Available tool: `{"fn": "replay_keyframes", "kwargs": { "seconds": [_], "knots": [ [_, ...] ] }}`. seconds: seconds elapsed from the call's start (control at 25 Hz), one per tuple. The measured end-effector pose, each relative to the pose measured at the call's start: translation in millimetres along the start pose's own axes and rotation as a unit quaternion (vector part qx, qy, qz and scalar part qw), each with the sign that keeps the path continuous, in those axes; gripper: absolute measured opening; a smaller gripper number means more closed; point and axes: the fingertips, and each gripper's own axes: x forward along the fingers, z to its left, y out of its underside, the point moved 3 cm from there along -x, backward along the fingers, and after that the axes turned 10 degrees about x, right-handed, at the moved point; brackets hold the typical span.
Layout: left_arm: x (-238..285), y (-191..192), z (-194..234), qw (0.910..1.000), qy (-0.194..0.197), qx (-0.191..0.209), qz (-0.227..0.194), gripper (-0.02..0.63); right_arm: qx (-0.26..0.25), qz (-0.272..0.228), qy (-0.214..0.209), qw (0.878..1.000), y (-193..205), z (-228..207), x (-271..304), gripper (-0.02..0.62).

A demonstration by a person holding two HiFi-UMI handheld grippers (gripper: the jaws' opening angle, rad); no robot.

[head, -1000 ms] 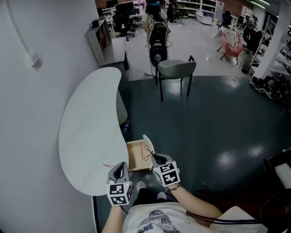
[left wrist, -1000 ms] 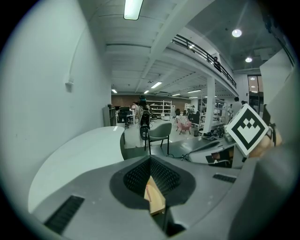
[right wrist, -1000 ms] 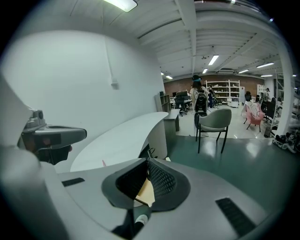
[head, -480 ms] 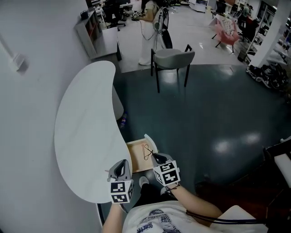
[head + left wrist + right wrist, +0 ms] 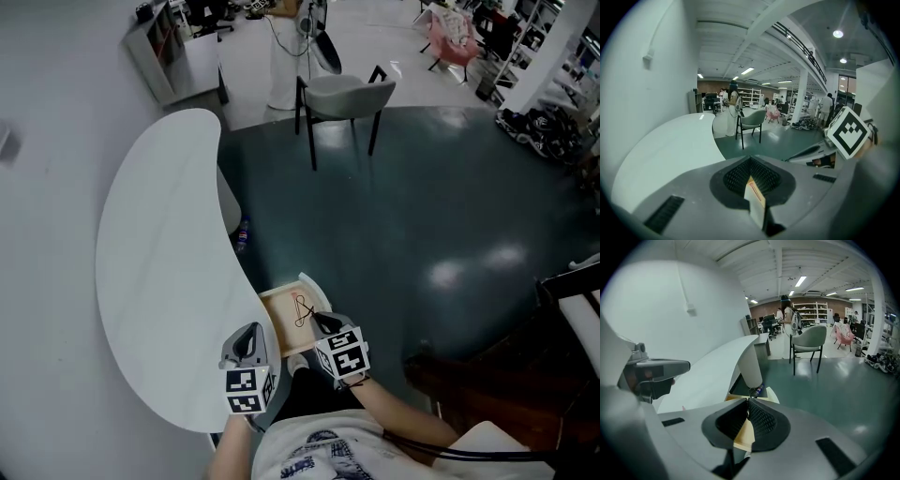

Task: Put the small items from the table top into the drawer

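Observation:
The wooden drawer [image 5: 279, 330] stands pulled out from the white curved table [image 5: 159, 272], and a black looped cord [image 5: 302, 311] lies in it. My right gripper [image 5: 317, 319] hovers over the drawer's near right corner; its jaws [image 5: 748, 401] meet at the tips with nothing between them. Over the table's near edge my left gripper [image 5: 251, 330] is also shut and empty [image 5: 750, 159]. A thin pinkish-red stick [image 5: 755, 191] lies on the table just under the left gripper, and it also shows in the right gripper view as the stick [image 5: 683, 407].
A grey chair [image 5: 337, 94] stands on the dark floor beyond the table, with a person behind it. A small bottle [image 5: 242, 234] lies on the floor by the table's pedestal. A white wall runs along the left. My shoe [image 5: 298, 366] is under the drawer.
Both grippers have sunk a little, the left toward the table's near edge and the right over the drawer. Both stayed shut. The head view has shifted.

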Motion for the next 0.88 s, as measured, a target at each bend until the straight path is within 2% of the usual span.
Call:
{"fn": "replay_keyframes", "kwargs": {
  "seconds": [0.48,0.88],
  "knots": [
    [48.4,20.9,45.4,0.9989,0.037,0.002,0.028,0.02,0.033,0.037,0.028,0.998,12.3,-3.2,71.6,0.032],
    [82.2,36.3,67.9,0.9982,0.047,-0.008,0.037,0.02,0.056,0.066,0.04,0.995,29.9,-12.5,115.3,0.032]
  ]
}}
